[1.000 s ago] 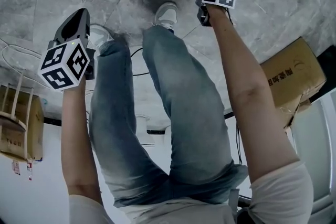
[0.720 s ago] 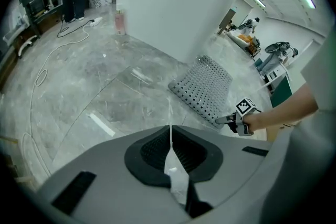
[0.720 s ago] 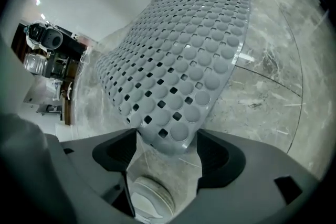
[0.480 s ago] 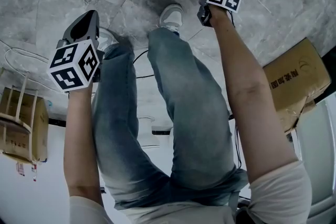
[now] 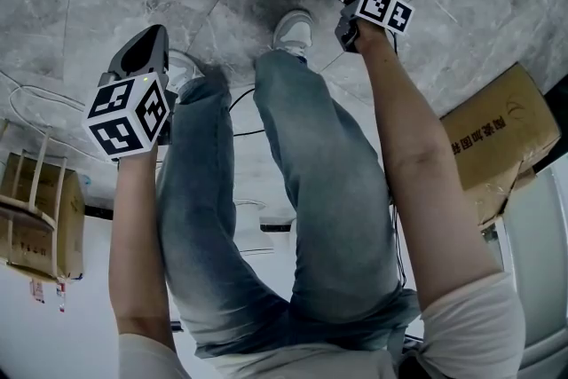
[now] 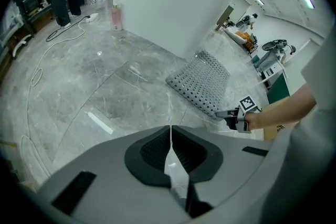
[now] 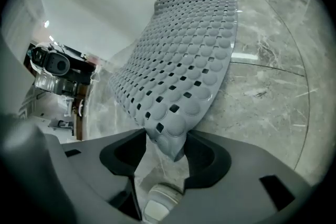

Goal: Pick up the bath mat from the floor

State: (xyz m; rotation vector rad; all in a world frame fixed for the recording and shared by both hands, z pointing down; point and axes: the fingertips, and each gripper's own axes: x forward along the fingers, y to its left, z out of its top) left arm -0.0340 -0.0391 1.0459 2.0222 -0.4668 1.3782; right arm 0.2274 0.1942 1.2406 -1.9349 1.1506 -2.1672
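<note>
Two jaws of the right gripper (image 7: 167,138) have just been closing and now pinch the near corner of the bath mat (image 7: 184,60), one pad against each side of it. That corner is lifted a little. The rest of the perforated grey mat runs away toward 12 and 1 o'clock over the marbled floor (image 7: 273,86). Below the jaws, at 6 o'clock, the toe of a white shoe (image 7: 160,202) shows.

The left gripper (image 6: 170,131) has its jaws closed together with nothing between them, only a thin slit. It hangs over bare floor, well apart from the mat. In its view the mat lies at 1 o'clock, with the right gripper at the mat's nearest corner, toward 3 o'clock. Behind the mat, at 12 o'clock, stands a curved white wall (image 6: 168,2). A pink bottle (image 6: 116,16) stands at 11 o'clock beside the wall's end, and a pale cable (image 6: 37,76) trails across the floor at 9 o'clock.

In the head view the mat sits at the top edge near 12 o'clock, and a cardboard box (image 5: 497,138) lies at 3 o'clock.
</note>
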